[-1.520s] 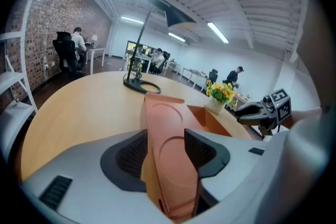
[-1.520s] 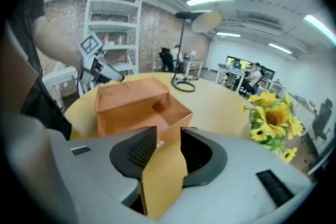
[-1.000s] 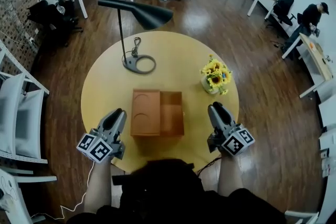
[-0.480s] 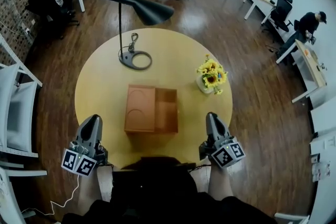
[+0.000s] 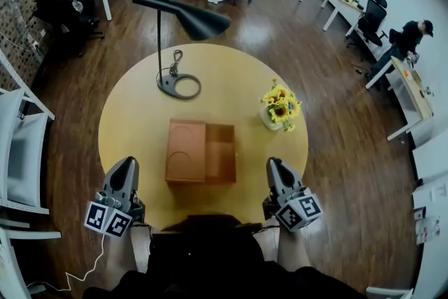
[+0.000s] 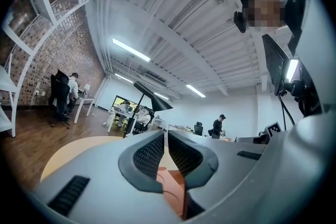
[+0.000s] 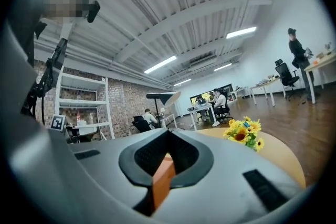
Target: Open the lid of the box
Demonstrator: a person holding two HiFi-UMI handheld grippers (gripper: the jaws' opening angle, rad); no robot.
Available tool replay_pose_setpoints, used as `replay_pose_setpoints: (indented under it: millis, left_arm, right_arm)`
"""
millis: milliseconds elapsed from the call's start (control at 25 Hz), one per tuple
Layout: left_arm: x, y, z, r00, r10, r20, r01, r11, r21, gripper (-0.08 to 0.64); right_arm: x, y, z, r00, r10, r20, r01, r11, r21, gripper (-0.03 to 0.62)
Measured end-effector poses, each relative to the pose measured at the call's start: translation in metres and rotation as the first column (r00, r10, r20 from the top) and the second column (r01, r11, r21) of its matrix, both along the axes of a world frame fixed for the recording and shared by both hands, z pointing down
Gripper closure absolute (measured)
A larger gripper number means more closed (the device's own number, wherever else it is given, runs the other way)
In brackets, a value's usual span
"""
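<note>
The wooden box (image 5: 220, 150) stands in the middle of the round yellow table (image 5: 140, 115). Its lid (image 5: 185, 149) lies flipped over flat at the box's left side, inner face up. My left gripper (image 5: 126, 163) hovers at the table's front left edge, apart from the box, jaws shut and empty. My right gripper (image 5: 273, 164) hovers at the front right, also shut and empty. In the left gripper view the closed left gripper (image 6: 166, 136) points toward the box (image 6: 173, 186). Below the tips of the right gripper (image 7: 168, 136), the right gripper view shows a strip of the orange box (image 7: 164, 178).
A black desk lamp (image 5: 183, 14) stands at the table's back left, its round base (image 5: 178, 86) on the top. A vase of sunflowers (image 5: 281, 108) sits to the right of the box. White shelving (image 5: 21, 150) is at the left. People work at desks far behind.
Both grippers have drawn back from the box's sides toward the table's front edge, the left one also moving outward to the left. The box and lid have stayed put.
</note>
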State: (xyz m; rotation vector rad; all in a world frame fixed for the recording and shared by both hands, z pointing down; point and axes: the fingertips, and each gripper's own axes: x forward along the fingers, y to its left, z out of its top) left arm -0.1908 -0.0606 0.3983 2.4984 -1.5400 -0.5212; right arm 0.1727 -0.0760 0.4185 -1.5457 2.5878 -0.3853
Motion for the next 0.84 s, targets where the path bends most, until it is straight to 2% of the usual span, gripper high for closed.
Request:
replay_pose_setpoints:
  millis: [240,480,600,840]
  left_arm:
    - [0.004,-0.004,0.007,1.000,0.002,0.017,-0.002,1.000,-0.023,0.543]
    - [-0.003,-0.007,0.013,0.999,-0.007,-0.042,0.005,0.999,-0.046,0.543]
    - [-0.005,-0.010,0.015,0.999,-0.008,-0.045,0.005,0.999,-0.053,0.543]
    - [-0.004,-0.015,0.020,0.999,-0.004,-0.044,0.001,0.998,-0.065,0.543]
  right_arm:
    - [-0.003,-0.005,0.005,1.000,-0.017,-0.012,0.017,1.000,-0.009,0.591]
    - [-0.003,-0.006,0.009,0.999,-0.018,-0.031,0.018,1.000,-0.011,0.591]
    - [-0.003,-0.008,0.011,0.998,-0.019,-0.052,0.019,1.000,-0.009,0.591]
    - [0.001,-0.011,0.017,0.999,-0.006,-0.038,0.005,0.999,-0.033,0.591]
